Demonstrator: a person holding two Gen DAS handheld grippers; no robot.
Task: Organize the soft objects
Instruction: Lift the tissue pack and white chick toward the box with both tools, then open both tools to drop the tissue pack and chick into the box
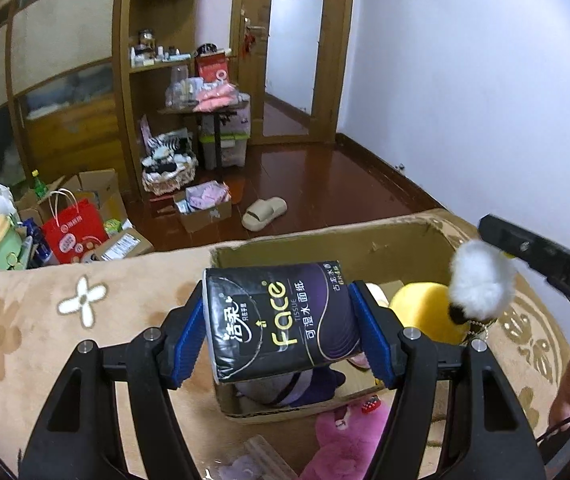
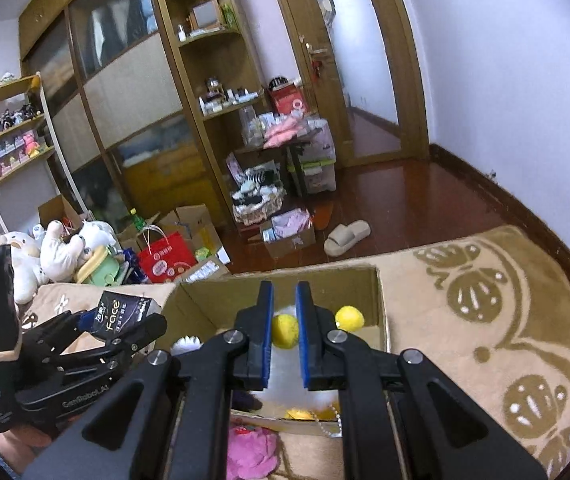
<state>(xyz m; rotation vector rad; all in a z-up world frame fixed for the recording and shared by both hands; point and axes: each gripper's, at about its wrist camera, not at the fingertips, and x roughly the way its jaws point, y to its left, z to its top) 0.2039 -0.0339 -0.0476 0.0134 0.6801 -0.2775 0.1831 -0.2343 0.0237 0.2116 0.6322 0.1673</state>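
My left gripper [image 1: 281,320] is shut on a black tissue pack [image 1: 281,316] and holds it above the near-left side of an open cardboard box [image 1: 365,248] on the beige blanket; it also shows in the right wrist view [image 2: 119,320]. My right gripper [image 2: 284,308] is shut on a white and yellow plush toy [image 2: 285,364] with a bead chain, held over the box [image 2: 381,312]. The same toy [image 1: 479,284] shows in the left wrist view, hanging from the right gripper [image 1: 497,256]. A yellow plush [image 1: 425,308] and a purple soft item [image 1: 305,384] lie in the box.
A pink plush [image 1: 345,436] lies on the blanket [image 1: 85,320] just before the box. Beyond the bed edge the floor holds a red bag [image 1: 71,232], cardboard boxes [image 1: 205,212], a slipper [image 1: 263,212] and a basket. Plush toys [image 2: 57,252] sit at the left.
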